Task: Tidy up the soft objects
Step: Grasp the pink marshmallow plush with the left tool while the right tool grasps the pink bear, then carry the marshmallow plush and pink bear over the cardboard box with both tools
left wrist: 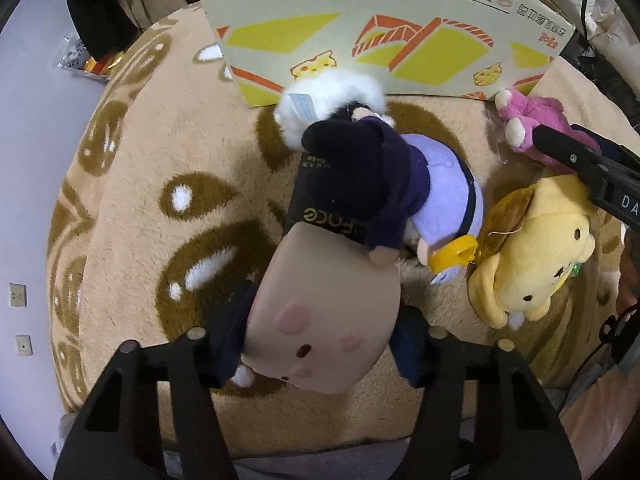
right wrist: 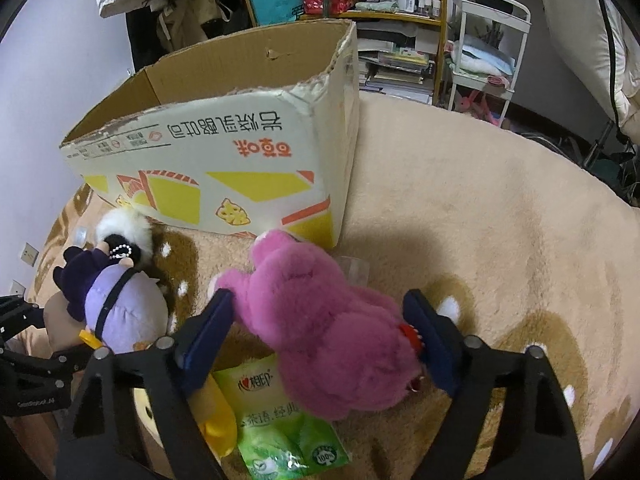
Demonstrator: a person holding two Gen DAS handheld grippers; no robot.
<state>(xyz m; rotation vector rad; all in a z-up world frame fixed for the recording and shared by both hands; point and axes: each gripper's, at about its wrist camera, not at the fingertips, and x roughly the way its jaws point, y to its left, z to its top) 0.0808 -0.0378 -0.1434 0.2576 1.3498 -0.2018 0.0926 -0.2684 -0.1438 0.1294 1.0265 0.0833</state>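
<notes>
In the left wrist view my left gripper (left wrist: 320, 340) points down, shut on a beige plush head with pink cheeks (left wrist: 324, 312). Its blue pads press on both sides of the head. Beyond it lie a dark purple and lavender doll (left wrist: 404, 184) and a white fluffy toy (left wrist: 332, 96). A yellow plush dog (left wrist: 532, 252) lies to the right. In the right wrist view my right gripper (right wrist: 320, 320) is shut on a pink plush bear (right wrist: 320, 320), a pad against each flank. An open cardboard box (right wrist: 208, 140) stands just behind the toys.
Everything rests on a beige fleece blanket with brown patterns (right wrist: 480, 220). A green tissue pack (right wrist: 288, 420) lies under the pink bear. Behind the box stand a cluttered shelf (right wrist: 400, 20) and a white cart (right wrist: 488, 40). Wall sockets (left wrist: 18, 294) show at the left.
</notes>
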